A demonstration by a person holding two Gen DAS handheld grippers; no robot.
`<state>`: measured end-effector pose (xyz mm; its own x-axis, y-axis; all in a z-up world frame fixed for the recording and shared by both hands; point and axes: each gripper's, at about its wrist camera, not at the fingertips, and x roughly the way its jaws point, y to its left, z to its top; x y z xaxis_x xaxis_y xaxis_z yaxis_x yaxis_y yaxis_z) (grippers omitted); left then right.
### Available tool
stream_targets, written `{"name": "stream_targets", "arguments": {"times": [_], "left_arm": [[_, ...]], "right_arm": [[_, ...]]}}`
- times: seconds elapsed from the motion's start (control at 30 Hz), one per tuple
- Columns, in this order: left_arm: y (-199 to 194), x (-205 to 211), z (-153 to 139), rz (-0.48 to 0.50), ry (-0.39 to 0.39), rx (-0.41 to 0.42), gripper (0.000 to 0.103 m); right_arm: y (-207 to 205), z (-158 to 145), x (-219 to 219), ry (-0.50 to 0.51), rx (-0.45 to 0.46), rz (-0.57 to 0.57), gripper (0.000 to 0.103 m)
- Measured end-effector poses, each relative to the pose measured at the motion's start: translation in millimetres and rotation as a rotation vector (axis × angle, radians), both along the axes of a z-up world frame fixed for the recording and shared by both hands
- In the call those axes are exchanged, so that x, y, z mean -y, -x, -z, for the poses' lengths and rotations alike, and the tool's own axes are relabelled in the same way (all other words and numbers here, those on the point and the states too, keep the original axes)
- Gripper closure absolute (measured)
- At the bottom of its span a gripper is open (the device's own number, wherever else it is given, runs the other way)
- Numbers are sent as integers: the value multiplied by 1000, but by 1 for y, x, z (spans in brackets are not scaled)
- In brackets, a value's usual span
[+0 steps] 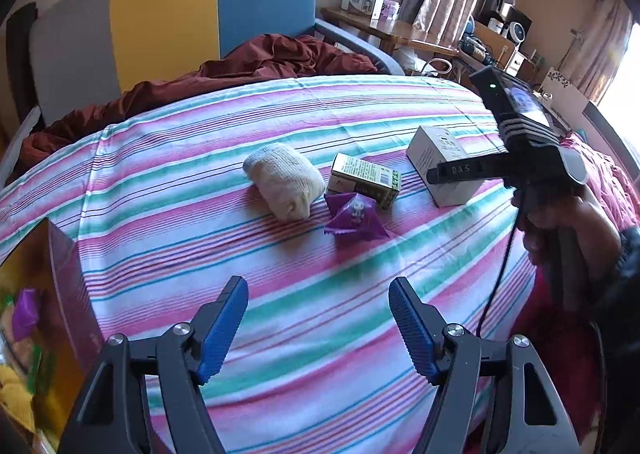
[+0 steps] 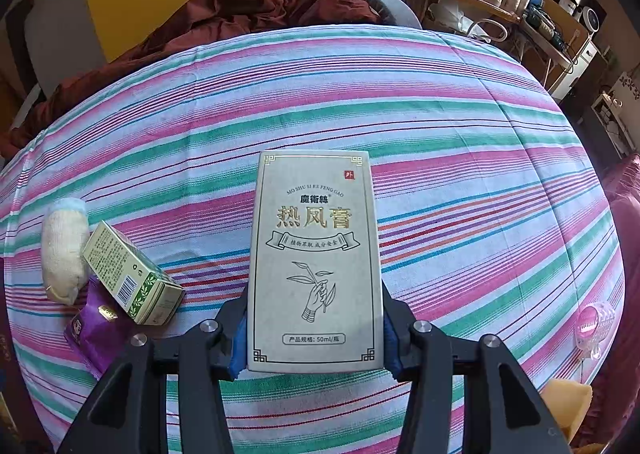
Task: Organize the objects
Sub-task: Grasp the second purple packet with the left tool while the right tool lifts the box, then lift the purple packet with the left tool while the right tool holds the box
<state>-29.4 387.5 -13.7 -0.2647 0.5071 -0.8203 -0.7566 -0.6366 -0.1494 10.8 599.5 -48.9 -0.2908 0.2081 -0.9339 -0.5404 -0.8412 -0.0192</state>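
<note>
Right gripper is clamping the grey-white box by its two long sides; the blue pads are pressing on the box's lower edges, printed face turned toward the camera. In the left wrist view the same box is sitting at the right part of the striped bedsheet, with the right gripper reaching over it; a hand is holding that gripper's handle.

Left gripper is hovering over the near part of the sheet, jaws standing apart with nothing between them.

Items lying mid-sheet, left to right: rolled cream sock, green carton on its side, purple packet just in front of the carton and touching it. Sock and carton are lying close; contact cannot be told.

At the far-left near edge a dark red container is showing yellow and purple items inside. A maroon quilt is bunched at the far side of the bed.
</note>
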Motion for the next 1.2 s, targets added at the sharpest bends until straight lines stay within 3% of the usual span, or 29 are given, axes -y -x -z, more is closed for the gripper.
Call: {"name": "stream_targets", "arguments": {"times": [0.2, 0.5, 0.63, 0.7, 0.93, 1.2], "left_arm": [[11, -40, 8, 44, 19, -17, 37], [24, -97, 39, 139, 117, -30, 38], [32, -119, 62, 154, 206, 10, 55], [31, -120, 66, 153, 193, -11, 63], [4, -79, 65, 135, 135, -33, 68], [-48, 16, 62, 38, 63, -40, 68]], "right_arm": [[1, 0, -8, 28, -5, 26, 52], [1, 1, -21, 61, -16, 42, 52], [3, 1, -24, 64, -18, 44, 52], [5, 3, -23, 60, -17, 40, 52], [10, 6, -19, 34, -5, 10, 52], [12, 8, -18, 16, 1, -2, 52]]}}
